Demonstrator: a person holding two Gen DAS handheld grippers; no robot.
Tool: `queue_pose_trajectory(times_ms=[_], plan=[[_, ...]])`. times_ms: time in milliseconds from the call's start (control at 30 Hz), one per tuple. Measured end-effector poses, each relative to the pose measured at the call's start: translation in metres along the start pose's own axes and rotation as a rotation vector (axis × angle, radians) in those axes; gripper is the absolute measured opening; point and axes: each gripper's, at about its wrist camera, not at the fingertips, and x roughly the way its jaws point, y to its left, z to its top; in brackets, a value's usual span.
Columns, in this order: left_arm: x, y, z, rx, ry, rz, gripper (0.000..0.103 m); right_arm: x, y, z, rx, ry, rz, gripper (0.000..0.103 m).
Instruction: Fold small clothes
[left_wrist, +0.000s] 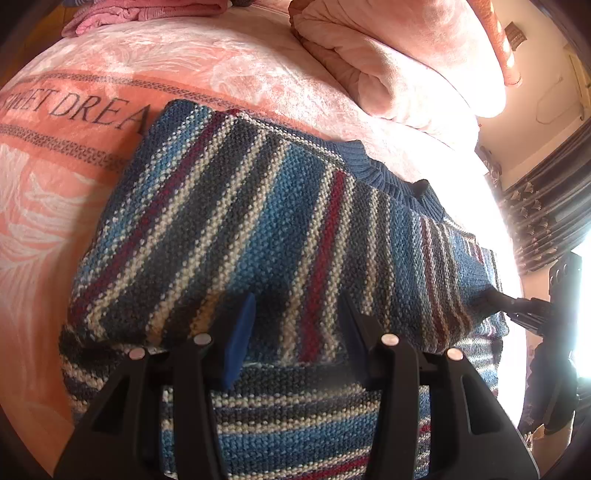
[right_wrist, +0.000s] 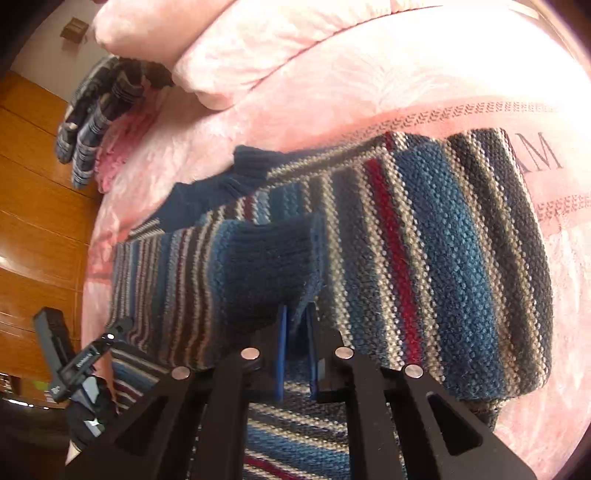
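A striped knit sweater (left_wrist: 258, 221) lies partly folded on the bed (left_wrist: 258, 81), on a pink blanket printed with "SWEET DREA" lettering (left_wrist: 74, 110). Its blue ribbed collar (left_wrist: 388, 173) points toward the bed's far side, where a rolled pink quilt (left_wrist: 388, 55) lies along the edge. The left claw (left_wrist: 299, 325) is wide, its blue-padded fingers (left_wrist: 242, 332) spread apart over the sweater's near fold, with fabric lying between them but not pinched. In the right wrist view, the right claw (right_wrist: 297, 354) is narrow and clamped on the sweater's sleeve (right_wrist: 207, 277), a thin edge of knit caught between its blue pads just below the dark ribbed cuff (right_wrist: 269, 262). The sleeve is lifted across the sweater's body. Another striped garment (right_wrist: 96, 107) sits near the bed's far corner, beside a wooden wall (right_wrist: 33, 206). More folded pink cloth (left_wrist: 147, 11) lies at the far edge in the left wrist view.
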Motion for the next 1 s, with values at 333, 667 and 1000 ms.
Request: queue_pose_trajectory(times_ms=[333, 667, 1000], plan=[[-0.031, -0.023, -0.003, 0.103, -0.035, 0.000, 0.052, -0.034, 0.041, -0.015, -0.154, -0.130, -0.004, 0.018], [-0.005, -0.017, -0.009, 0.112, 0.011, 0.042, 0.054, 0.010, 0.037, -0.019, -0.135, -0.041, -0.068, 0.018], [0.006, -0.014, -0.009, 0.107, 0.008, 0.044, 0.054, 0.020, 0.014, -0.019, -0.055, -0.043, 0.007, 0.015]])
